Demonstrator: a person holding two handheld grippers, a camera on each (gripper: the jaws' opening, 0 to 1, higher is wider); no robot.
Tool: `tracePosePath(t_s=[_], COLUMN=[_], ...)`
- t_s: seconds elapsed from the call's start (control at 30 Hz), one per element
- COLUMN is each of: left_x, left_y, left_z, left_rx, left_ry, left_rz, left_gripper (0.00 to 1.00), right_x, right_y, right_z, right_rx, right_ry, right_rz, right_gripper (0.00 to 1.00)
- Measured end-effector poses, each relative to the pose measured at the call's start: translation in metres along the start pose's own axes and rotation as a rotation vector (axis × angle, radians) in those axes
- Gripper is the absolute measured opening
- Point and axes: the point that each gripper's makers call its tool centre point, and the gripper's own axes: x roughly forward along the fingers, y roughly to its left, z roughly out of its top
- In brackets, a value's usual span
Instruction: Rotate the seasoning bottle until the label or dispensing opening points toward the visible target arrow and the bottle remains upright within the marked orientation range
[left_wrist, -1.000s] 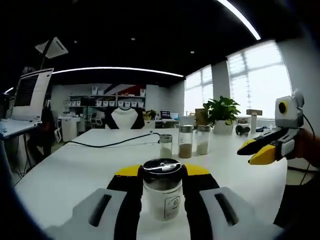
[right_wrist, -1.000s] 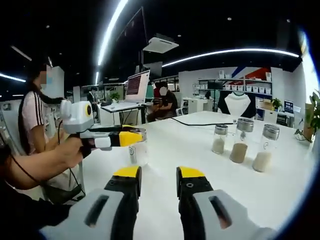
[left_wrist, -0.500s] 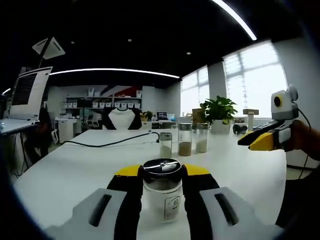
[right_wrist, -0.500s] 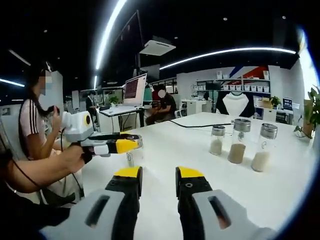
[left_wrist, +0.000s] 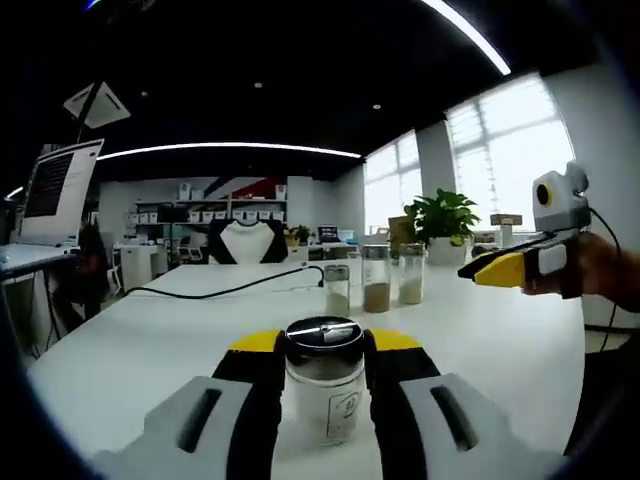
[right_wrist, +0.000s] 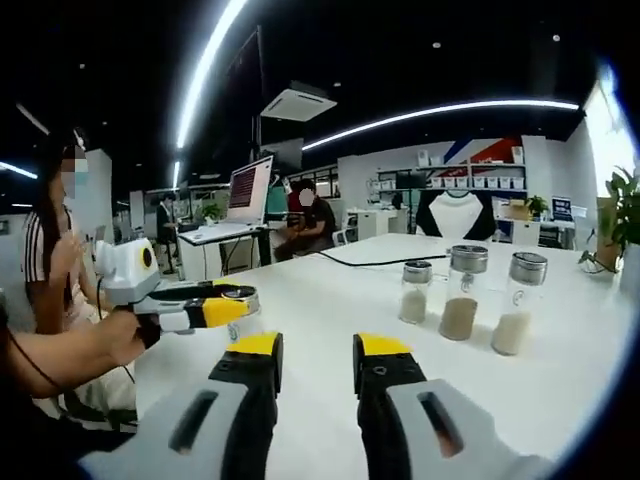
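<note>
Bottle (left_wrist: 325, 385) (clear glass, metal lid, pale powder) stands upright, gripped by left claw (left_wrist: 318, 352); right claw (right_wrist: 316, 358) narrowly parted.

Both cameras sit low over the desk (left_wrist: 150, 350), looking along their own jaws; both catch the three jars (left_wrist: 376, 282) (right_wrist: 460, 305) mid-desk, from different sides.

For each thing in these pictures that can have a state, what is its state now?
Seasoning bottle: upright, lid on, between the left jaws.
Left gripper: shut on the bottle.
Right gripper: open, holding nothing.
Three jars: upright in a row, lids on, part full of powder.
Laptop: open, screen lit.
Black cable: lying loose on the table.
</note>
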Motion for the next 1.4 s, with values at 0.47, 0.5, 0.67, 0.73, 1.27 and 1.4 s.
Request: tracePosePath(t_s=[0.47, 0.5, 0.67, 0.73, 1.27, 1.4], left_x=[-0.03, -0.031, -0.031, -0.032, -0.04, -0.043], left_y=[-0.013, -0.016, -0.025, -0.024, -0.003, -0.003], left_z=[0.05, 0.051, 0.043, 0.039, 0.031, 0.038], left_rx=[-0.047, -0.043, 0.015, 0.025, -0.002, 0.009], left_ry=[-0.105, -0.101, -0.045, -0.017, 0.012, 0.002], left_rz=[0.172, 0.174, 0.181, 0.182, 0.216, 0.216], left_gripper=[0.61, 0.62, 0.75, 0.75, 0.69, 0.66], right_x=[0.063, 0.071, 0.108, 0.124, 0.168, 0.174], right_y=[-0.077, -0.086, -0.103, -0.104, -0.129, -0.136], right_z=[0.003, 0.004, 0.015, 0.016, 0.012, 0.01], right_rx=[-0.015, -0.021, -0.048, -0.081, -0.19, -0.182], right_ry=[-0.052, -0.053, -0.058, -0.031, 0.077, 0.086], right_rz=[-0.207, -0.22, -0.249, -0.255, -0.332, -0.34], right_gripper=[0.27, 0.28, 0.31, 0.31, 0.37, 0.36])
